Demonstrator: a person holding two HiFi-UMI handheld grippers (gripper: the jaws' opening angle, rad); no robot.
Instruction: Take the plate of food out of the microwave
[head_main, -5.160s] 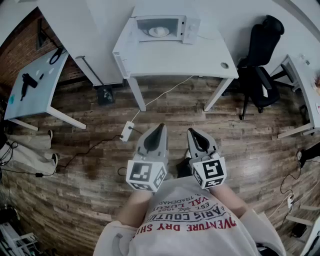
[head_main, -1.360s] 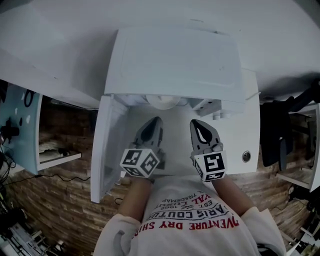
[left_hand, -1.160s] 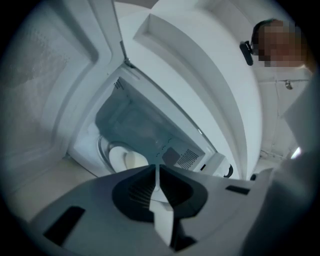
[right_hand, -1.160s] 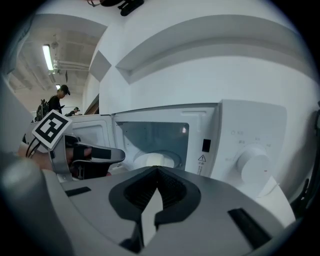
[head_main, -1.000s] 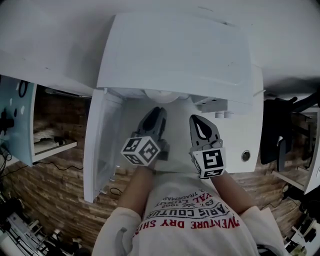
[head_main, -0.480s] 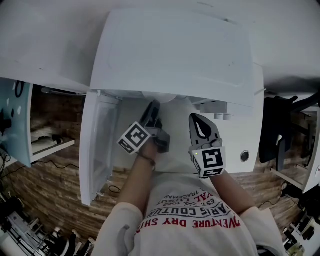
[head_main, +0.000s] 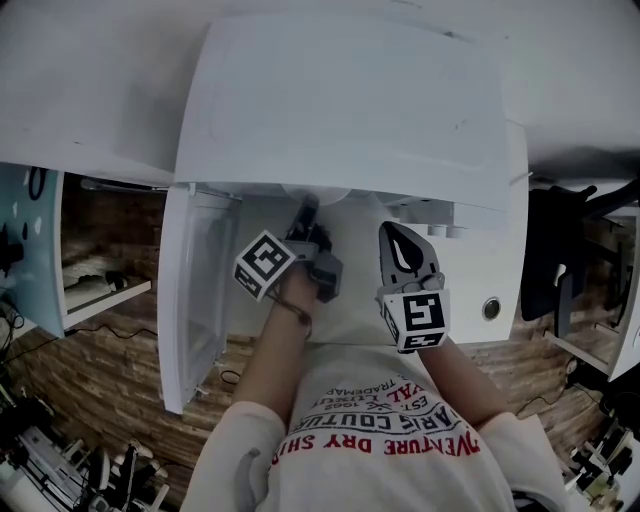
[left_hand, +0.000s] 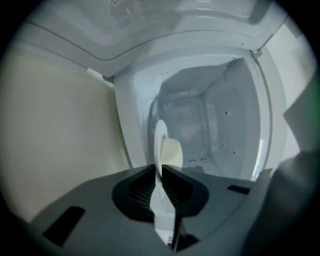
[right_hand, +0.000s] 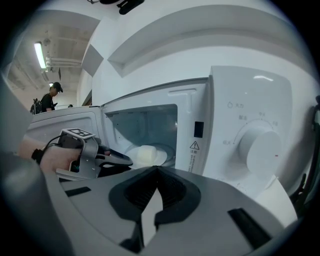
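Note:
The white microwave (head_main: 340, 100) stands with its door (head_main: 195, 290) swung open to the left. Inside, a white plate (left_hand: 161, 142) carries a pale lump of food (left_hand: 172, 152); both also show in the right gripper view, plate (right_hand: 162, 159) and food (right_hand: 144, 154). My left gripper (head_main: 305, 212) is rolled on its side and reaches into the cavity. Its jaws (left_hand: 160, 169) are shut on the near rim of the plate, which runs edge-on between them. My right gripper (head_main: 402, 238) hovers outside in front of the control panel, shut with nothing in it (right_hand: 157, 171).
The control panel with a round dial (right_hand: 260, 147) is at the microwave's right. The microwave sits on a white desk (head_main: 480, 270) with a round grommet (head_main: 490, 308). A black chair (head_main: 560, 255) stands to the right. A person (right_hand: 50, 97) stands far off in the room.
After I walked up to the microwave, my left gripper rolled onto its side and pushed forward into the cavity to the plate's rim. The right gripper has barely moved.

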